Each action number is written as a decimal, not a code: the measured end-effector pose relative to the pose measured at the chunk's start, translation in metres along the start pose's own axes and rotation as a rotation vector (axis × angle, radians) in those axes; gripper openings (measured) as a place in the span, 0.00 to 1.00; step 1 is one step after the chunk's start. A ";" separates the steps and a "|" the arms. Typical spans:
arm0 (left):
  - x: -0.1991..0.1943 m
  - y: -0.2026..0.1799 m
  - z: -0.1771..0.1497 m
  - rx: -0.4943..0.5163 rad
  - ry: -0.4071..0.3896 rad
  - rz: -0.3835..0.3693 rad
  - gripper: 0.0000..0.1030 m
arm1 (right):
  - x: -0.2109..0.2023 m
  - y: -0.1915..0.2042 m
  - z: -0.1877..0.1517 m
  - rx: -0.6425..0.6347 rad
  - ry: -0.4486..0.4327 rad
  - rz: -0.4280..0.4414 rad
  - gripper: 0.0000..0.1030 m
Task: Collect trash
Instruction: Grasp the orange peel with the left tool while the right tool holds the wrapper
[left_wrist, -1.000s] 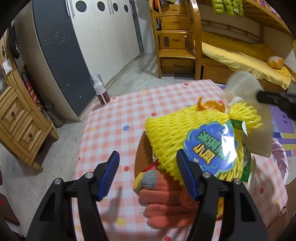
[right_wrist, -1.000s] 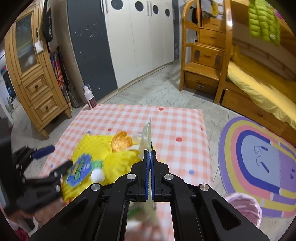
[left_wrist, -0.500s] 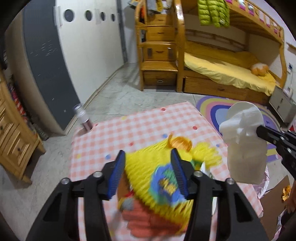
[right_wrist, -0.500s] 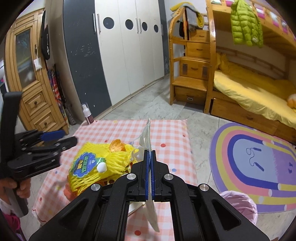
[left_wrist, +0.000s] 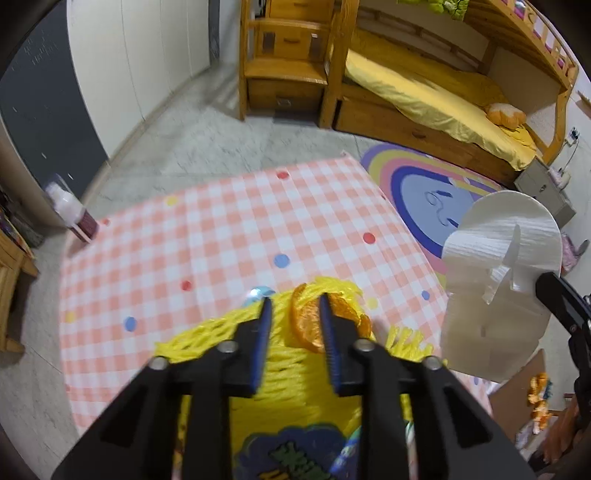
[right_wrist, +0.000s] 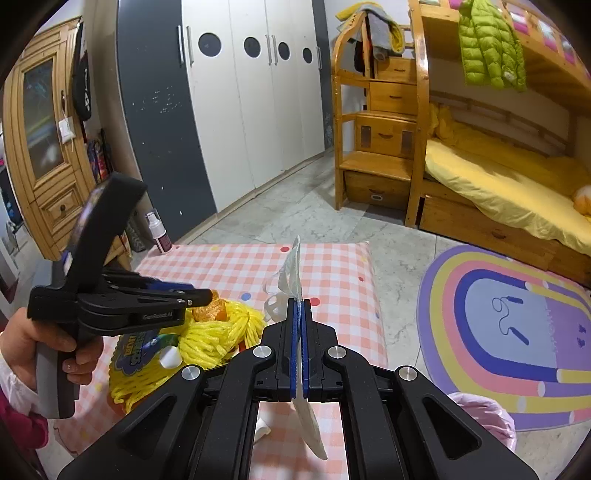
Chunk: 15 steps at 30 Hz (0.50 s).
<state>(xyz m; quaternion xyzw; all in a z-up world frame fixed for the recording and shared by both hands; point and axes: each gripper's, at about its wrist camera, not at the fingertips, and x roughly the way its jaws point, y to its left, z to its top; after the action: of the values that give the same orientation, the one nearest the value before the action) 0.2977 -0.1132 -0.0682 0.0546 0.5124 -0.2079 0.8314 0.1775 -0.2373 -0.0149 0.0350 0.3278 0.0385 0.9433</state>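
A yellow foam net bag (left_wrist: 295, 387) with a blue label lies on the pink checked tablecloth (left_wrist: 221, 229), an orange peel (left_wrist: 304, 325) on its far end. My left gripper (left_wrist: 293, 306) points down over that end. Its jaws are closing, with the peel and some netting between them, and the left pad is still clear of the peel. In the right wrist view a hand holds this gripper (right_wrist: 205, 295) just above the peel (right_wrist: 210, 312). My right gripper (right_wrist: 299, 306) is shut on a white face mask (right_wrist: 295, 266), which hangs in the air right of the bag (left_wrist: 502, 280).
A small spray bottle (left_wrist: 70, 214) stands at the table's far left corner. Right of the table the floor holds a rainbow rug (right_wrist: 509, 325) and a pink bin bag (right_wrist: 480, 417). A cardboard box (left_wrist: 524, 398) sits at the lower right. Wardrobes and a wooden bunk bed stand behind.
My left gripper has travelled forward over the net bag to the orange peel, and its jaws have narrowed a lot. The right gripper has drifted a little with the mask still clamped.
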 end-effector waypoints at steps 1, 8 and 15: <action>0.003 0.002 0.000 -0.012 0.016 -0.017 0.08 | 0.000 0.000 0.000 0.002 0.001 0.003 0.01; -0.026 -0.001 -0.007 -0.012 -0.094 -0.017 0.01 | -0.017 -0.001 0.002 0.007 -0.025 0.006 0.01; -0.110 -0.029 -0.017 0.034 -0.309 -0.007 0.01 | -0.068 0.001 0.003 0.015 -0.104 0.000 0.01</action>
<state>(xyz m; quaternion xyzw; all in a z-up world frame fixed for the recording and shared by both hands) 0.2289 -0.1022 0.0238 0.0342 0.3751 -0.2254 0.8985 0.1265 -0.2426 0.0296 0.0440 0.2785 0.0341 0.9588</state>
